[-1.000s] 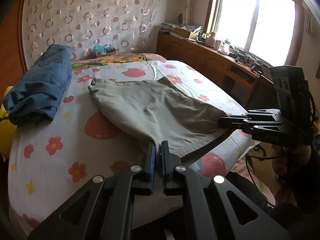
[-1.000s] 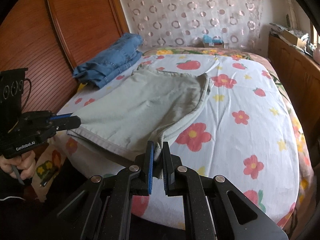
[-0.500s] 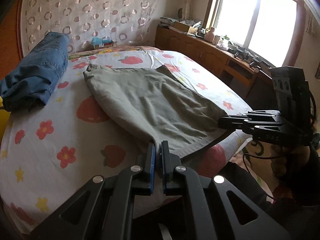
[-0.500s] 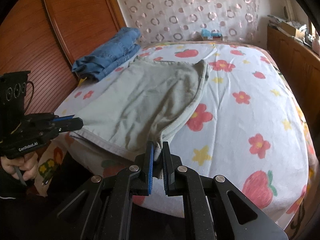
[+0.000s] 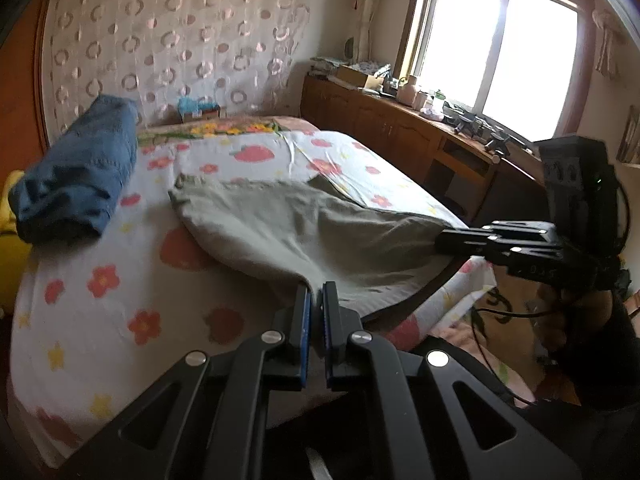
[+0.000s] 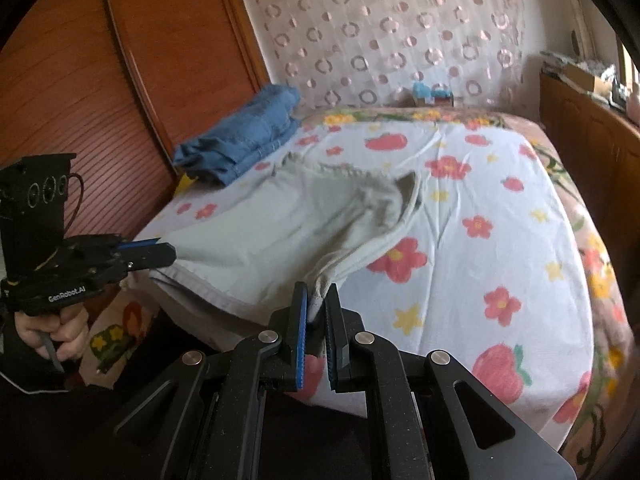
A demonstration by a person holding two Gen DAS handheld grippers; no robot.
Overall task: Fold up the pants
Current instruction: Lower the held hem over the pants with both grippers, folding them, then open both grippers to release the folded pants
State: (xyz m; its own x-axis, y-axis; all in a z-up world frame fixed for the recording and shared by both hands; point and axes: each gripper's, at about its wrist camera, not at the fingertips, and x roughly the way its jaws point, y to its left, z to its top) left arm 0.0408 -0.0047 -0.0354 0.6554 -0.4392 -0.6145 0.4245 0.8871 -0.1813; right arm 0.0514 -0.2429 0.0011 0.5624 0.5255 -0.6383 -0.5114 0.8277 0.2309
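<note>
Khaki pants (image 5: 304,232) lie across the bed (image 5: 100,312), on a white sheet printed w/ red flowers and strawberries. Far end of the pants rests flat on the sheet toward the headboard side; near end is lifted off the bed edge, held at 2 corners.

Left claw (image 5: 315,300) is clenched on the near-left corner of the pants; cloth pinched between its blue-padded fingers (image 5: 305,320). In right wrist view the same claw (image 6: 166,254) shows at left, gripping the pale waistband-like edge, w/ the person's hand (image 6: 56,330) wrapped round its handle.

Right claw (image 6: 316,304) is clenched on the other near corner, a bunched bit of fabric visible between its fingers. In left wrist view it (image 5: 444,240) reaches in from the right, tips closed onto the pants' right edge.

Between the 2 claws the near edge of the pants hangs slightly slack over the bed's edge. Fabric looks blurred in both views.

Folded blue jeans (image 5: 80,176) sit on the bed at the left side, apart from the khaki pair, beside the wooden headboard (image 6: 120,80). Wooden cabinet (image 5: 400,136) w/ clutter on top runs under the window (image 5: 496,48) to the right of the bed. Circle-pattern curtain (image 5: 176,48) covers the far wall.
</note>
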